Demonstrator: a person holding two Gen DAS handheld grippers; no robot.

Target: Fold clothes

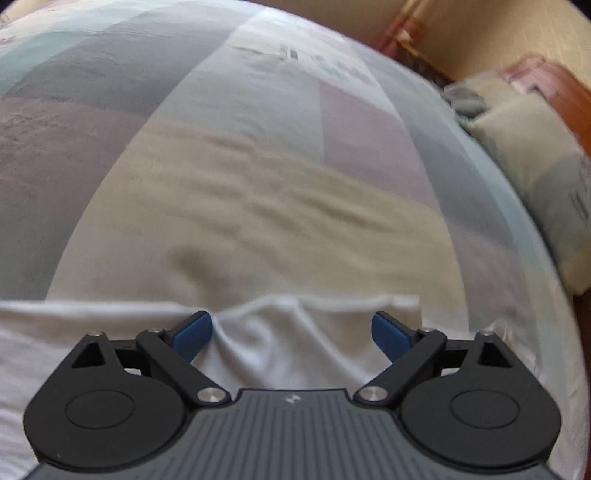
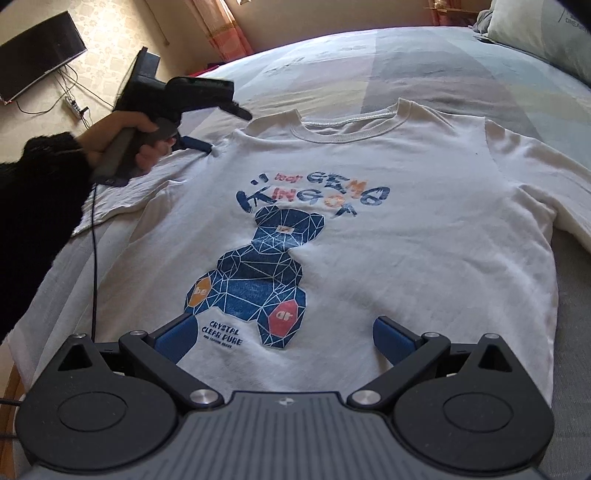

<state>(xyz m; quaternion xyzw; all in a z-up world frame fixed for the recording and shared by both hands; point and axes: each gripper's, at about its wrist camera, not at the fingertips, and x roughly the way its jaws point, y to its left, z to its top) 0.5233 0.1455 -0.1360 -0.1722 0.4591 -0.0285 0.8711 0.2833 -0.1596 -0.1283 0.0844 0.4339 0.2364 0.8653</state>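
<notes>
The left gripper (image 1: 291, 328) has its jaws spread wide, with nothing pinched. Between the blue pads (image 1: 194, 334) lies rumpled white cloth of the T-shirt (image 1: 288, 354), and the cloth's edge runs crosswise just past the fingertips, bunched into a small ridge between them. Beyond that edge the patchwork bedspread (image 1: 229, 177) stretches away bare, in beige, pink and grey panels with low wrinkles. Far off to the right of the jaws a pillow (image 1: 528, 155) lies at the bedspread's rim, against a wooden headboard (image 1: 565, 92).

The right gripper (image 2: 284, 336) is likewise spread wide and grips nothing. Its pads hover over the lower front of the T-shirt (image 2: 369, 229), either side of the printed bear's (image 2: 258, 273) feet and the small lettering. Whether they touch the cloth cannot be told. The shirt lies flat, print up, its collar (image 2: 347, 127) at the far end from these jaws. The hem is hidden under the gripper body. To the right of the jaws the shirt's side edge runs along grey bedspread (image 2: 576, 295), and a sleeve (image 2: 535, 173) spreads outward further up. To the left, the other sleeve is creased, and there a hand (image 2: 129, 140) in a dark sleeve (image 2: 40, 206) holds the left gripper (image 2: 201, 144) at the shoulder seam, one blue pad close upon the cloth. A cable (image 2: 94, 258) hangs from it across the shirt's left edge. Past the collar the bedspread lies open up to a pillow (image 2: 546, 33) at upper right.
</notes>
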